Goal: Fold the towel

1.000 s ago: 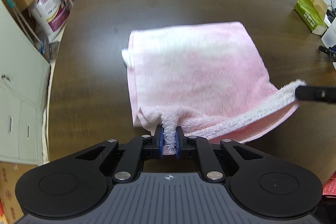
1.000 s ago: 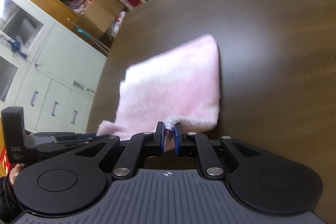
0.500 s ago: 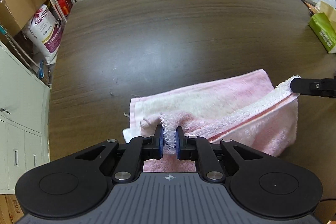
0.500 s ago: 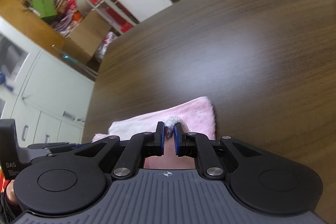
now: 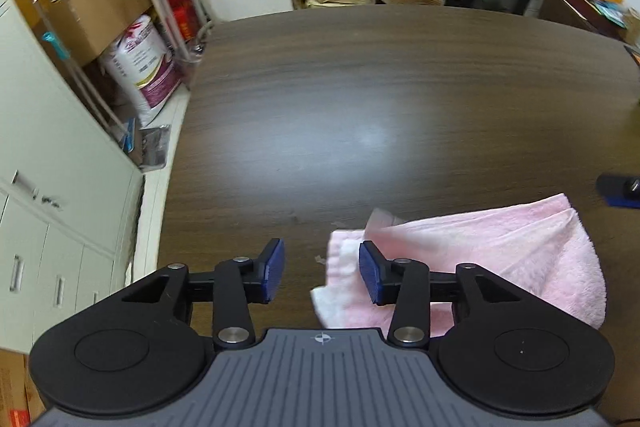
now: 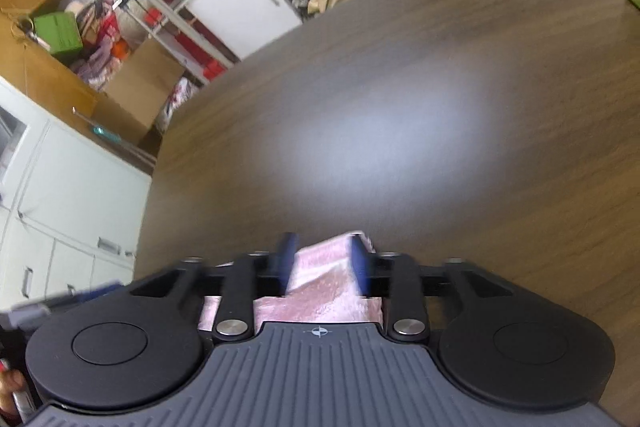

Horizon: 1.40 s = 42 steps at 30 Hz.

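My left gripper [image 5: 322,271] is hanging low over the dark brown worktop [image 5: 380,99]. Its jaws are standing wide apart and are holding nothing. The blue pads [image 5: 274,269] are facing each other across the gap, and bare wood is showing between them.

The pink towel [image 5: 488,259] is lying folded on the worktop, down at about 4 o'clock in my left view. One corner of it is poking up at 6 o'clock, just beside my right-hand pad. The pad is sitting in front of the towel's edge, but I cannot tell if it is touching. The fluffy folded side is bulging out toward 3 o'clock. A dark thing with a blue base [image 5: 620,191] is sitting at 3 o'clock, near the towel's far corner. It is too cut off for me to tell what it is.

My right gripper [image 6: 325,261] is sitting right over the towel [image 6: 320,291] too. Its jaws are partly open, not pinching. The pink cloth is lying in the gap between them, at 6 o'clock in that view. The picture is blurry there, so I cannot tell if the pads are brushing it.

White cupboards [image 5: 52,167] are standing past the worktop's edge at 9 o'clock. A cardboard box [image 5: 96,7] is sitting at 10 o'clock.
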Each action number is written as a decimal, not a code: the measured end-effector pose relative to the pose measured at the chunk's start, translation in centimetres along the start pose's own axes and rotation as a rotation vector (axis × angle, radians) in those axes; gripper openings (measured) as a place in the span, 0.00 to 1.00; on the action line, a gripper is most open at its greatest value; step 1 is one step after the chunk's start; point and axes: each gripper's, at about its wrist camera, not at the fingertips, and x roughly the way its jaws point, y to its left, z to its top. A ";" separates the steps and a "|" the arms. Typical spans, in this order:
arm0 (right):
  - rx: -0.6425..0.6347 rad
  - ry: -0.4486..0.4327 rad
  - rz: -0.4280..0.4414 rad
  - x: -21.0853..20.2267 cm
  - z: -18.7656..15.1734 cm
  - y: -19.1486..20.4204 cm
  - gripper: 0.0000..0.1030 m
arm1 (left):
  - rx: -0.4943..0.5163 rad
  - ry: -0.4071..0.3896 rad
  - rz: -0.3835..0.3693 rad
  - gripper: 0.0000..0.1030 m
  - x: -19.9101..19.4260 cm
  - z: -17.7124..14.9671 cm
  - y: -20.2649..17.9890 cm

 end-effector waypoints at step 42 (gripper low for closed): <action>-0.651 0.084 -0.021 3.5 -3.0 11.3 0.34 | -0.057 0.088 -0.006 0.12 -0.3 -7.0 0.5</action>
